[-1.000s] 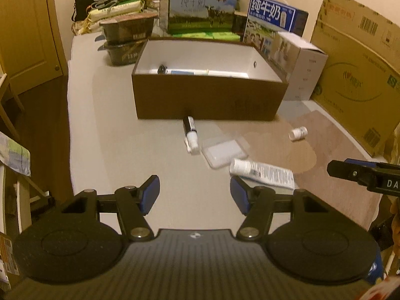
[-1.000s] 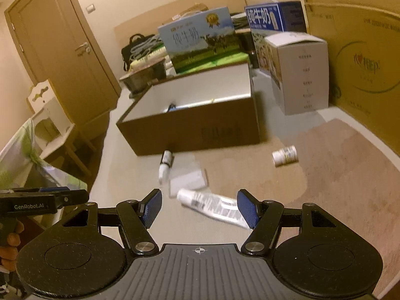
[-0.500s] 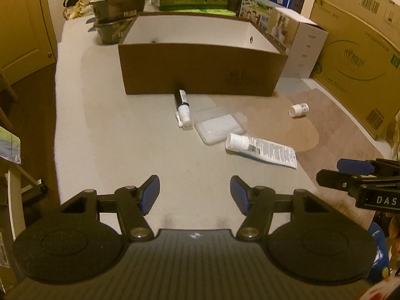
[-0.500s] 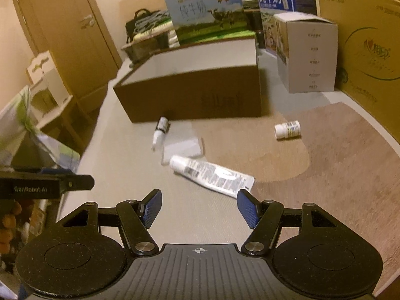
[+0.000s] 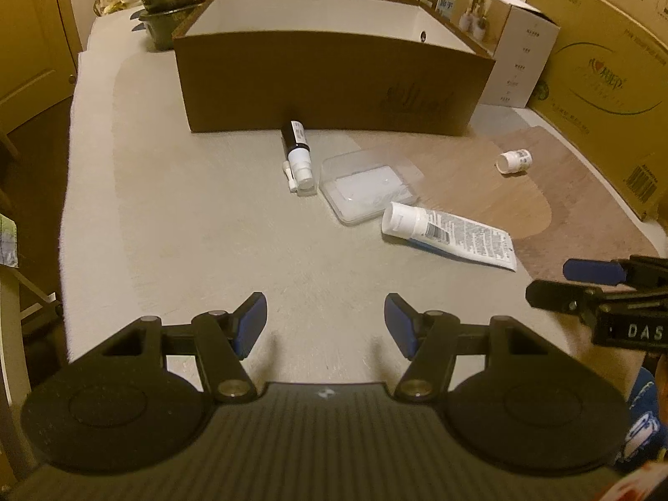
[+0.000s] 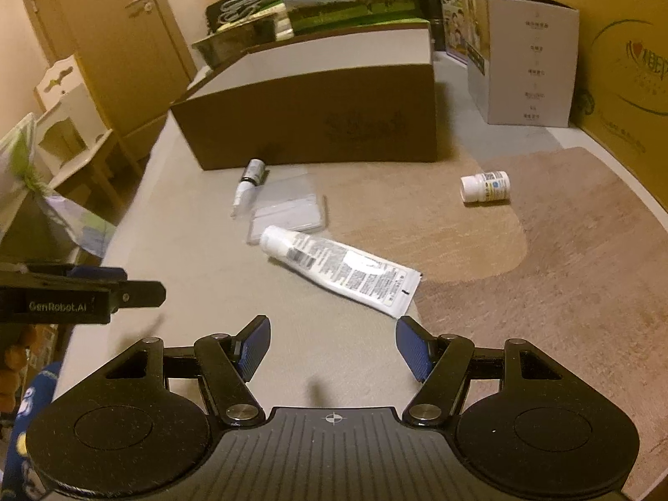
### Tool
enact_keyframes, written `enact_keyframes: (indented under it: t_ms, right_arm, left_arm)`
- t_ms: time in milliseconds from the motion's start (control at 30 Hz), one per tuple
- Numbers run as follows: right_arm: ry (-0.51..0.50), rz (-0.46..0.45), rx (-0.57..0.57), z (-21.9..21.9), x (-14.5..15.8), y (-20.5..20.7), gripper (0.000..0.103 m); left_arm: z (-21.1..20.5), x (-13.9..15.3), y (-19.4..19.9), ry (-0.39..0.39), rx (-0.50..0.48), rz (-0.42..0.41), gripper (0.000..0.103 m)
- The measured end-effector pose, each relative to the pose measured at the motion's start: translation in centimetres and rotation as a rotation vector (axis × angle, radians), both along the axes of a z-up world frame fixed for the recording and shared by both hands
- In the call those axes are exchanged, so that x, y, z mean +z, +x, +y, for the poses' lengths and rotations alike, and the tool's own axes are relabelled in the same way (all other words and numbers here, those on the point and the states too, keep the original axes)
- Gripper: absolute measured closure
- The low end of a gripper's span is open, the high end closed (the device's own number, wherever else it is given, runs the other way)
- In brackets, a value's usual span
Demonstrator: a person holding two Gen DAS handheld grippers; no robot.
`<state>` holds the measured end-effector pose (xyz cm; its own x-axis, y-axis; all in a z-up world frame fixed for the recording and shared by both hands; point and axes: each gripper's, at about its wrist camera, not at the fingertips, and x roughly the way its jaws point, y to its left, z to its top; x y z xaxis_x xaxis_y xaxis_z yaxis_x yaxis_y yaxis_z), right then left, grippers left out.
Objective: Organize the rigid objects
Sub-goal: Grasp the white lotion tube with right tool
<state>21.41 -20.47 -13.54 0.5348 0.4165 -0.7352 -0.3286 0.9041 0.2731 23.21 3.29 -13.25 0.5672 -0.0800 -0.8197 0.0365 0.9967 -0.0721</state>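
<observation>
Grippers, left gripper (image 5: 325,319) and right gripper (image 6: 332,346), are hovering released and empty; white squeeze tube (image 6: 338,269) is lying on the grey counter (image 5: 200,217), outside the brown cardboard box (image 5: 334,83), awaiting pickup.

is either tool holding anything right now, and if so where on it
Nothing is held. The left tool and the right tool both stand open and empty above the table, short of the tube.

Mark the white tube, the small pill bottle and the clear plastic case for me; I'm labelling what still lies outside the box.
white tube (image 6: 340,269), right wrist view, middle of its printed body.
small pill bottle (image 6: 486,187), right wrist view, labelled side.
clear plastic case (image 5: 367,185), left wrist view, its lid.
</observation>
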Motion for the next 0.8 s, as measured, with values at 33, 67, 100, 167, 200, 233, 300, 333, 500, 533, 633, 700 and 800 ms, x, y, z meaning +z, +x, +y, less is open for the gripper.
enact_keyframes:
  t_ms: [33,67,100,167,200,233,300,333,500,533,633,700,800]
  right_arm:
    - [-0.003,0.003,-0.005,0.0,-0.2,0.4,0.036]
    - [-0.005,0.003,-0.010,0.0,-0.4,0.9,0.036]
    - [-0.006,0.004,-0.009,0.0,-0.6,1.2,0.036]
    - [-0.012,0.003,0.012,0.3,-0.9,2.1,0.036]
    - [-0.024,-0.001,0.023,0.6,-1.2,2.6,0.036]
    - [-0.040,-0.007,0.033,0.8,-1.5,3.1,0.036]
    - [-0.061,-0.020,0.053,1.2,-2.1,3.9,0.036]
    - [-0.066,-0.026,0.063,1.3,-2.4,4.3,0.036]
    - [-0.026,-0.042,0.101,1.5,-3.3,6.2,0.036]
    - [-0.020,-0.043,0.109,1.6,-3.5,6.6,0.036]
    - [-0.008,-0.046,0.123,1.7,-4.1,7.6,0.036]
    - [0.012,-0.037,0.131,1.5,-4.8,8.1,0.036]
    - [0.059,-0.042,0.159,1.3,-5.2,8.1,0.036]
  left_arm:
    - [0.0,-0.2,0.2,0.000,-0.003,0.000,0.043]
    - [0.0,-0.5,0.5,0.002,-0.005,0.001,0.043]
    - [0.0,-0.7,0.8,0.005,-0.006,0.005,0.043]
    - [0.0,-1.2,1.3,0.008,-0.005,0.009,0.043]
    - [0.0,-1.4,1.6,0.010,-0.004,0.011,0.043]
    - [0.0,-1.6,1.9,0.012,-0.004,0.014,0.043]
    - [0.1,-2.1,2.4,0.016,-0.001,0.017,0.043]
    - [0.2,-2.3,2.7,0.020,0.001,0.019,0.043]
    - [0.7,-3.3,4.1,0.037,0.022,0.030,0.043]
    - [0.9,-3.5,4.3,0.038,0.027,0.031,0.043]
    - [1.2,-3.8,4.6,0.039,0.036,0.038,0.043]
    - [1.4,-4.0,4.7,0.039,0.039,0.043,0.043]
    - [1.7,-4.3,4.6,0.040,0.046,0.052,0.043]
